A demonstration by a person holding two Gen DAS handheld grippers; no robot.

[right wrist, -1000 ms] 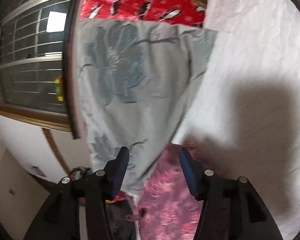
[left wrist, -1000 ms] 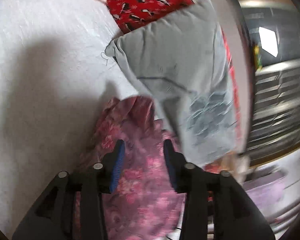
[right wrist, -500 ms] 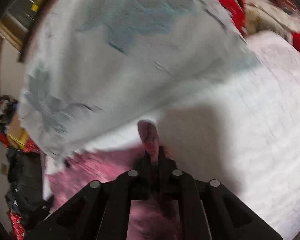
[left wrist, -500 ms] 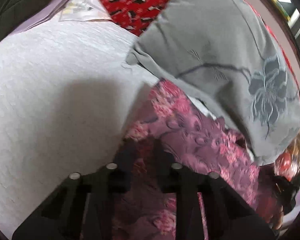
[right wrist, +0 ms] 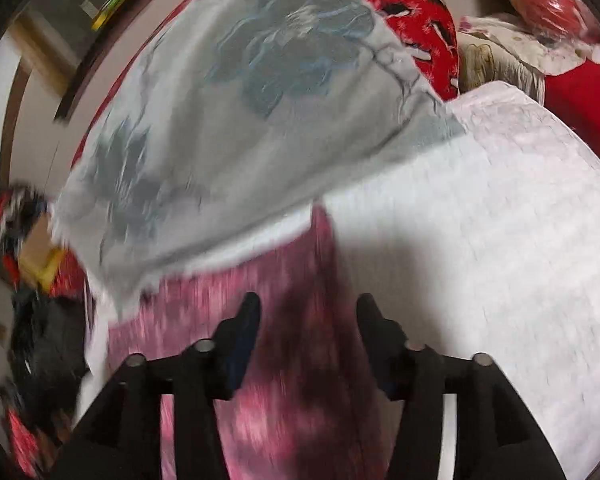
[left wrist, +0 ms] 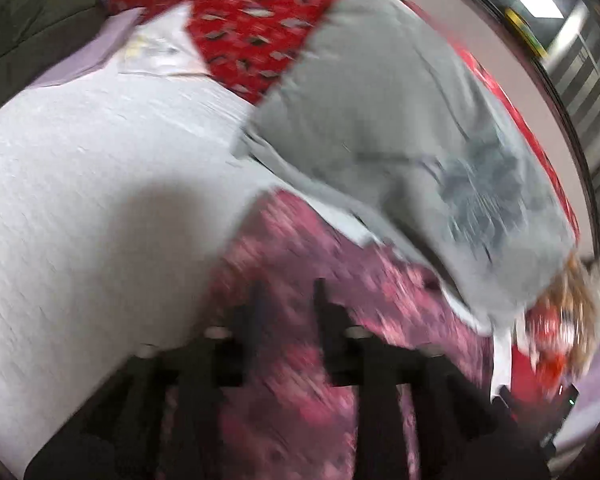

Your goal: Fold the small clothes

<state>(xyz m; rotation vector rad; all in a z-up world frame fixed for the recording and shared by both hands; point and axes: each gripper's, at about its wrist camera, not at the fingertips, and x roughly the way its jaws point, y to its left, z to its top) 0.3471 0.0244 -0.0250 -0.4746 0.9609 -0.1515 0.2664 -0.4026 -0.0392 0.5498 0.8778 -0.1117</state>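
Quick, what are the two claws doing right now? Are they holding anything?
Left claw: just been opening, jaws apart over the pink flowery garment, not pinching it.
Right claw: also just opened, jaws wide over the same garment, holding nothing.

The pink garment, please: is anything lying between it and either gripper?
Nothing visible does. The left gripper and right gripper have just been opening, both right over the pink garment, which shows between their fingers. The grey pillow overlaps only its far edge.

Pink floral garment (left wrist: 300, 392) motion-blurred, cut off below
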